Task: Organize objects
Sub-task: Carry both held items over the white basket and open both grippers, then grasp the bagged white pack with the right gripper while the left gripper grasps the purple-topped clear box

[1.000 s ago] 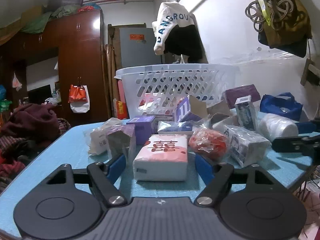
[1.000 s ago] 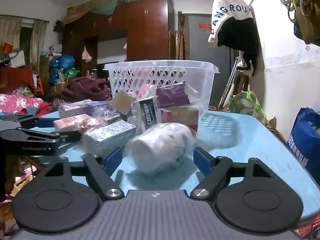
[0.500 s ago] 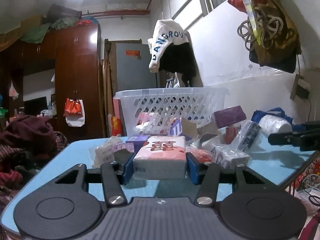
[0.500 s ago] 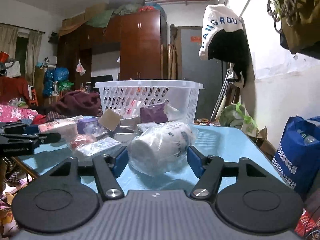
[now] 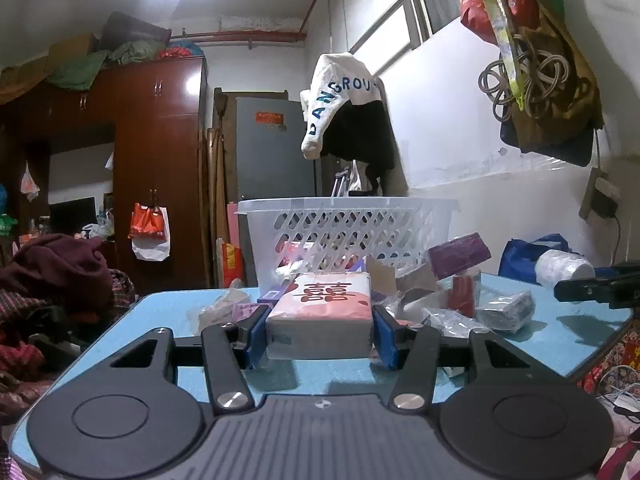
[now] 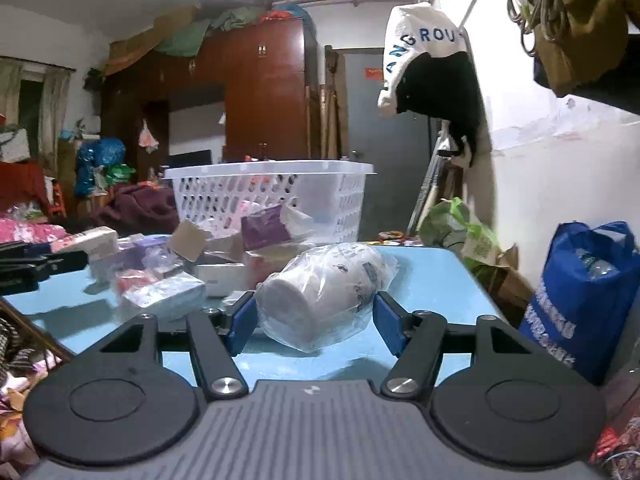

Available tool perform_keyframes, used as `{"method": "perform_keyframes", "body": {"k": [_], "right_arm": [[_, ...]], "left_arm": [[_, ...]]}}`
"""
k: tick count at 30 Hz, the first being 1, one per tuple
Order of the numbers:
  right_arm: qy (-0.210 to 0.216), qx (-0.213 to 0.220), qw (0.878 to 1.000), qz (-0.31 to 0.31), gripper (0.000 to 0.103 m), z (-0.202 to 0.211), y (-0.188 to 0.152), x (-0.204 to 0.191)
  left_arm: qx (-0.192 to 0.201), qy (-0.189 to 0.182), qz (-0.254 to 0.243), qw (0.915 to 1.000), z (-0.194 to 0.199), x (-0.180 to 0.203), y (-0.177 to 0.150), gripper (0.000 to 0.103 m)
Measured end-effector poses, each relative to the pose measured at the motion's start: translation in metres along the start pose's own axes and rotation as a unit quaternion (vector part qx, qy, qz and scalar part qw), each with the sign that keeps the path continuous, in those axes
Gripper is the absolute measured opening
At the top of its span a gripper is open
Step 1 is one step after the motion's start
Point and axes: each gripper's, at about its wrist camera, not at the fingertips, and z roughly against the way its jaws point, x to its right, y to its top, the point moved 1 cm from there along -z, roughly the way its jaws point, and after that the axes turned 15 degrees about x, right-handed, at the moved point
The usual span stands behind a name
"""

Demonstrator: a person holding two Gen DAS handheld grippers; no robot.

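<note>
My left gripper (image 5: 319, 338) is shut on a white and pink tissue pack (image 5: 322, 312) with red characters, held just above the blue table (image 5: 168, 304). In the right wrist view my right gripper (image 6: 314, 322) is shut on a white roll wrapped in clear plastic (image 6: 320, 292), lifted off the table (image 6: 432, 276). A white slotted basket (image 5: 348, 228) stands at the table's far side, behind a heap of small boxes and packets (image 5: 460, 292). The same basket (image 6: 272, 196) sits behind that pile in the right wrist view. The right gripper also shows in the left wrist view (image 5: 600, 286), at the right edge.
A blue bag (image 6: 576, 300) stands on the floor right of the table. A hoodie (image 5: 348, 108) hangs on the white wall above the basket. A dark wardrobe (image 5: 156, 168) and piles of clothes (image 5: 52, 280) fill the left side.
Both grippers closed on their items, the left on the tissue pack and the right on the wrapped roll, and both lifted them slightly off the table.
</note>
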Motion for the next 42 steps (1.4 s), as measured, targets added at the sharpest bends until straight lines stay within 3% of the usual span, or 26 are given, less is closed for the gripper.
{"method": "perform_keyframes", "body": {"k": [4,8,11,14,18,20,22,23,25,28,32,36,39,42], "right_arm": [[0.021,0.011,1.0,0.003,0.066,-0.007,0.007,-0.01],[0.05,0.043,0.998,0.01,0.066,-0.026,0.038,-0.019],[0.058,0.075,0.995,0.034,0.066,-0.062,0.073,-0.025],[0.083,0.079,0.992,0.058,0.066,-0.118,0.103,-0.027],[0.096,0.034,0.993,0.067,0.066,-0.183,0.119,-0.027],[0.101,0.026,0.991,0.085,0.067,-0.194,0.117,-0.031],[0.093,0.044,0.989,0.102,0.079,-0.191,0.113,-0.037],[0.084,0.039,0.991,0.099,0.102,-0.19,0.112,-0.038],[0.072,0.045,0.993,0.085,0.103,-0.172,0.11,-0.038],[0.09,0.069,0.993,0.039,0.103,-0.121,0.105,-0.024],[0.091,0.046,0.995,0.02,0.103,-0.059,0.058,-0.018],[0.051,-0.006,0.999,0.009,0.103,-0.039,0.013,-0.02],[0.038,-0.034,0.999,0.007,0.103,-0.039,-0.005,-0.023],[0.029,-0.05,0.998,0.019,0.1,-0.047,-0.013,-0.024]], "left_arm": [[0.006,-0.009,0.009,0.9999,-0.003,0.001,0.006,0.057],[0.025,-0.024,0.018,0.9992,-0.03,0.0,0.034,0.057],[0.033,-0.027,0.037,0.9984,-0.07,-0.007,0.066,0.057],[0.013,-0.025,0.072,0.997,-0.134,-0.017,0.095,0.057],[-0.043,-0.018,0.105,0.9934,-0.205,-0.023,0.103,0.057],[-0.04,-0.02,0.107,0.9933,-0.221,-0.023,0.099,0.059],[-0.05,-0.022,0.105,0.993,-0.229,-0.026,0.093,0.088],[-0.06,-0.018,0.108,0.9921,-0.231,-0.028,0.09,0.088],[-0.058,-0.012,0.115,0.9916,-0.211,-0.036,0.087,0.081],[-0.001,-0.03,0.099,0.9946,-0.144,-0.038,0.092,0.082],[0.02,0.007,0.052,0.9984,-0.057,-0.035,0.073,0.082],[-0.028,0.042,0.035,0.9981,-0.028,-0.035,0.035,0.082],[-0.075,0.039,0.035,0.9958,-0.039,-0.035,0.009,0.081],[-0.1,0.046,0.013,0.9938,-0.054,-0.028,-0.002,0.073]]}}
